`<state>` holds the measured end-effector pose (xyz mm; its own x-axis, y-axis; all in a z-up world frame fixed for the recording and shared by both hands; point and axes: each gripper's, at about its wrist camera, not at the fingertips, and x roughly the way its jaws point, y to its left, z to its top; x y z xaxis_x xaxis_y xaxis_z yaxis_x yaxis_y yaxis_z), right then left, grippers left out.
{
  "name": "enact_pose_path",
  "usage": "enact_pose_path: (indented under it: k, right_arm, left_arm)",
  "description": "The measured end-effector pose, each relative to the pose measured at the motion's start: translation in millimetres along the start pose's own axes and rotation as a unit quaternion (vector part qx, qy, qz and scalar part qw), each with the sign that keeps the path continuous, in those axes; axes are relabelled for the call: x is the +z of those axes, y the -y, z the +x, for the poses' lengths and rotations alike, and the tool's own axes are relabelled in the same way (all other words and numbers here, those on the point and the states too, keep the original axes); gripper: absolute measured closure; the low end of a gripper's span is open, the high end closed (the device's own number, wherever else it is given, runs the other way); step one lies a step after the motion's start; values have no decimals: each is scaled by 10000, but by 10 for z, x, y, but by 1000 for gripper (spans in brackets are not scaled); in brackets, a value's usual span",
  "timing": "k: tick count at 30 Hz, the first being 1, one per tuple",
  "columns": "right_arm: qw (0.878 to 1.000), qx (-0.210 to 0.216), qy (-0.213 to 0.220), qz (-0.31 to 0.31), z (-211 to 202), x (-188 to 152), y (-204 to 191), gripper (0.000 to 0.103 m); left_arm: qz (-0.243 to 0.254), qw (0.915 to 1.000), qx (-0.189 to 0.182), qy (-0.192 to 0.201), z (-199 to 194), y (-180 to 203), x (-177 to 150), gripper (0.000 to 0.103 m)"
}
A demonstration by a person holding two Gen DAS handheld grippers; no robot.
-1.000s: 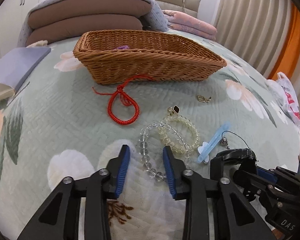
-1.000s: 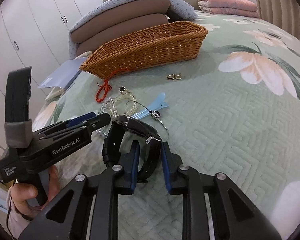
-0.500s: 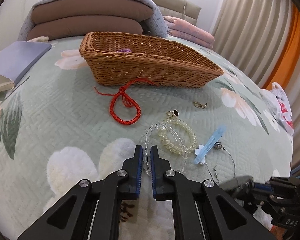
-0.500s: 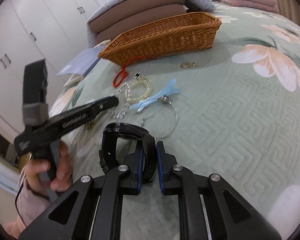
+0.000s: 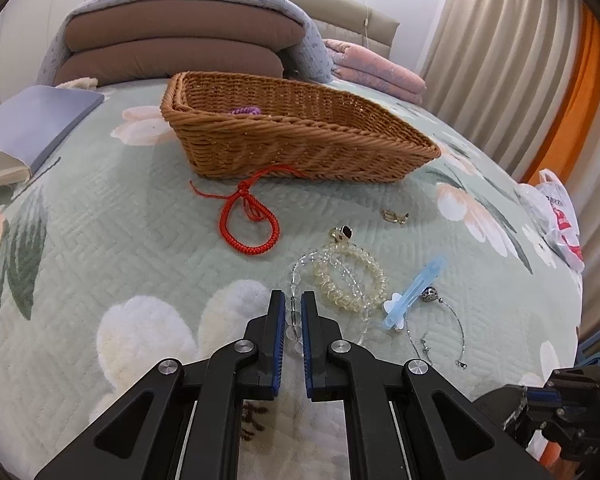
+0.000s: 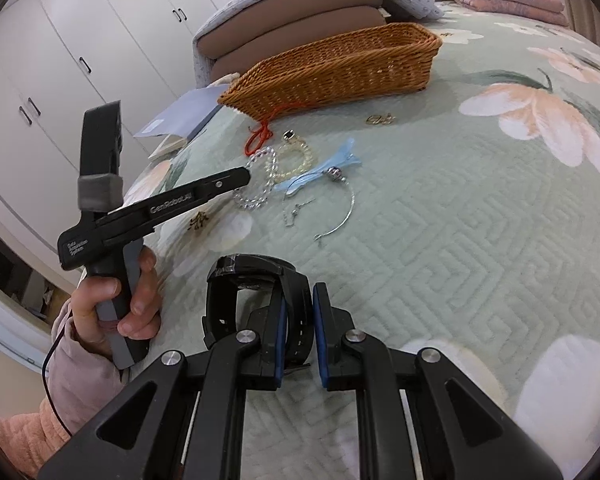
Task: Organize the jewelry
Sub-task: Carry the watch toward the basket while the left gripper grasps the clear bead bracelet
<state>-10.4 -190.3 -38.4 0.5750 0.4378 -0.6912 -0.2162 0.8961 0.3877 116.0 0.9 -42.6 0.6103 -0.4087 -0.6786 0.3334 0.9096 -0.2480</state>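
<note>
A clear bead bracelet (image 5: 296, 280) lies on a bed (image 5: 100, 248) with a green floral quilt, overlapping a pale yellow bead bracelet (image 5: 350, 276). The left gripper (image 5: 293, 304) has its fingers pinching the near side of the clear strand. Just right of the beads lie a light blue hair clip (image 5: 414, 294) and a thin silver chain bracelet (image 5: 440, 320). Farther back are a red braided cord (image 5: 250, 220), a small gold earring (image 5: 394, 216) and a wicker basket (image 5: 300, 140); something purple lies in the basket. The right gripper (image 6: 298, 308) has its fingers closed on the strap of a black watch (image 6: 252, 276), near the bed's front edge. A hand (image 6: 112, 304) in a pink sleeve holds the left gripper's handle.
</note>
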Motion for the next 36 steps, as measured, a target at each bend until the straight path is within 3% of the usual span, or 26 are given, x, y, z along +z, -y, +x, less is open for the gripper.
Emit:
enact_pose_path:
  k: [19,25,36]
  right_arm:
    - [9986,-77,495,151,-232,122,143,88]
    - [9965,-215,805,86,-387,286,116,87]
    - [9921,-321,1212,75,-439,796,122,88]
  left_arm:
    - [-284,9976,-307,558,-278,-96,53,95]
    - [-239,9976,-387,527,-342,-68,118,95]
    - [145,9935,-521,1004,-691,89,600,95]
